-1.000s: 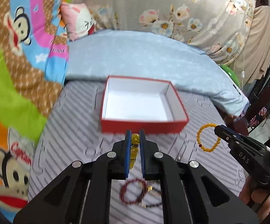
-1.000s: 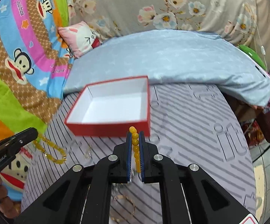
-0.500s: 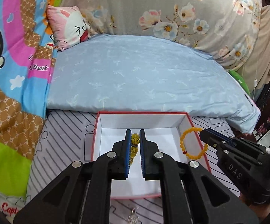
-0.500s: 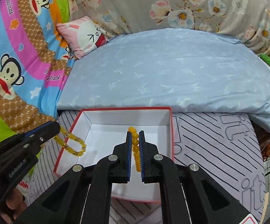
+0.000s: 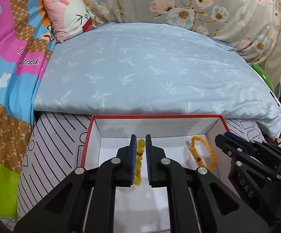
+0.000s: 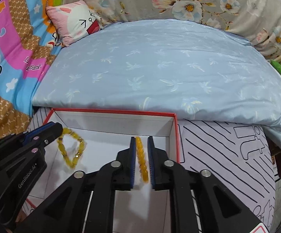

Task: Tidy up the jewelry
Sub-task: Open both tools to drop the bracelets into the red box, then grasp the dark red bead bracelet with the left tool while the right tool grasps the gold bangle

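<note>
The yellow beaded bracelet [image 5: 139, 159] hangs between my left gripper's [image 5: 140, 141] opening jaws, over the white-lined red cardboard box [image 5: 156, 116]. My right gripper [image 6: 140, 142], jaws also opening, has the amber beaded bracelet [image 6: 142, 159] loose between its pads, over the same box.

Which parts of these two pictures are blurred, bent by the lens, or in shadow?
Left wrist view: sharp; the red box rim bows from fisheye; black vignette fills the corners. Right wrist view: the orange bracelet between the opening right gripper jaws is slightly smeared; the yellow bracelet casts a soft shadow on the box floor.
</note>
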Demonstrator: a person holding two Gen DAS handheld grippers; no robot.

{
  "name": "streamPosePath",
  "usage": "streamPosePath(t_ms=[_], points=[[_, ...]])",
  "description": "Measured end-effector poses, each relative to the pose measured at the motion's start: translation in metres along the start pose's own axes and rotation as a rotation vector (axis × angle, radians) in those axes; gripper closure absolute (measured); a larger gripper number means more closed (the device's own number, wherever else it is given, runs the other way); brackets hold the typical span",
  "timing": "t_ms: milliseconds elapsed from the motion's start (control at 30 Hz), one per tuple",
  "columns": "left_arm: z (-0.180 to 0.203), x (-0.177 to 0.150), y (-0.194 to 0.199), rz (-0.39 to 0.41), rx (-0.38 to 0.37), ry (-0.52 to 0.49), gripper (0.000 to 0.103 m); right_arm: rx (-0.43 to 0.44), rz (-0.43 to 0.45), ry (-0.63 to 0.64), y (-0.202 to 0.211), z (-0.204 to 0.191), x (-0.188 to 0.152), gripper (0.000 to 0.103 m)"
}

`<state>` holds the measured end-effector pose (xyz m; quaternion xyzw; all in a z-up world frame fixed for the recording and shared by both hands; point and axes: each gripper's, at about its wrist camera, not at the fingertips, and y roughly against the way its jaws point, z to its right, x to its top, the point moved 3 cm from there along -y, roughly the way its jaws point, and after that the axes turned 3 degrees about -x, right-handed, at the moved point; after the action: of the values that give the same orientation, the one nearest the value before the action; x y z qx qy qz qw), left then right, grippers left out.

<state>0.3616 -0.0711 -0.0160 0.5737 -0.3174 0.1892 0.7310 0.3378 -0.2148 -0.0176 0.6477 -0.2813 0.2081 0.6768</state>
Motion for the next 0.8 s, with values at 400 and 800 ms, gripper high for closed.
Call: streamPosePath(t_ms=[400,800], points=[[0.002,-0.013,0.04,0.045,0.078,-0.016,0.053,-0.032,0.108,-0.02,0.061,0.008,-0.006,0.051],[-0.006,-0.044,0.089,0.057,0.11,0.018,0.053,-0.054,0.119,-0.019,0.111,0.011,-0.052,0.05]])
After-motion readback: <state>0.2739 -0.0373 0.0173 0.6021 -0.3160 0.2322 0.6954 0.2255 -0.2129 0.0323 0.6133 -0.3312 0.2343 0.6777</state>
